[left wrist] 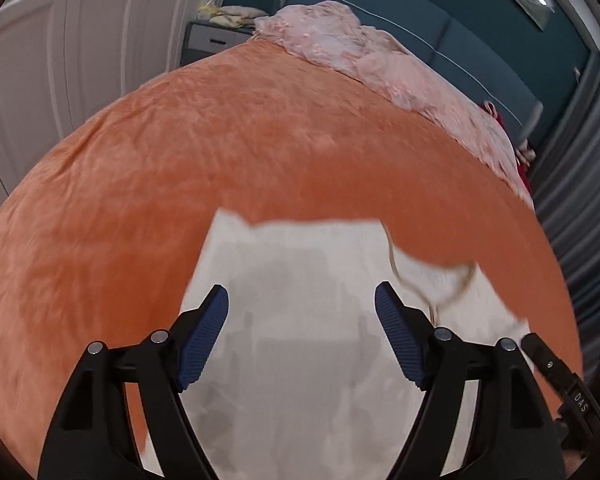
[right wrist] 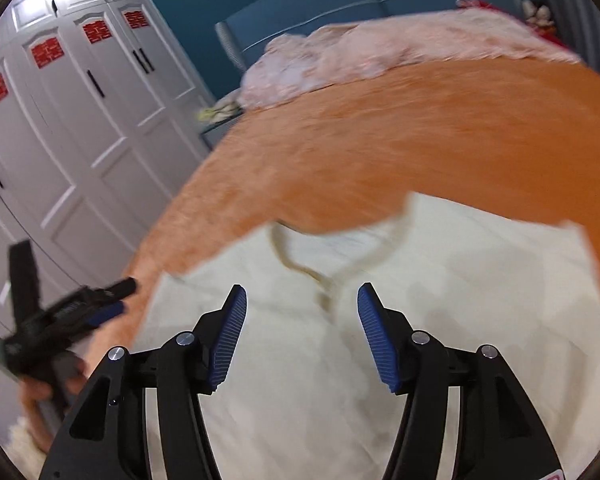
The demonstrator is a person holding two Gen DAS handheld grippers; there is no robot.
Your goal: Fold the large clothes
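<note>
A cream-white garment (left wrist: 296,340) lies spread on the orange bedspread (left wrist: 220,152), with its beige-trimmed neckline (left wrist: 432,284) toward the far right. My left gripper (left wrist: 302,300) is open and empty above the garment's middle. In the right wrist view the same garment (right wrist: 440,320) fills the near part, its neckline (right wrist: 328,276) just ahead of my right gripper (right wrist: 302,298), which is open and empty above it. The left gripper also shows in the right wrist view (right wrist: 118,296), held in a hand at the garment's left edge. Both views are motion-blurred.
A crumpled pink blanket (left wrist: 380,60) lies along the far side of the bed against a teal headboard (left wrist: 440,28). White wardrobe doors (right wrist: 80,120) stand to the left. A bedside cabinet (left wrist: 212,42) with items sits at the far corner.
</note>
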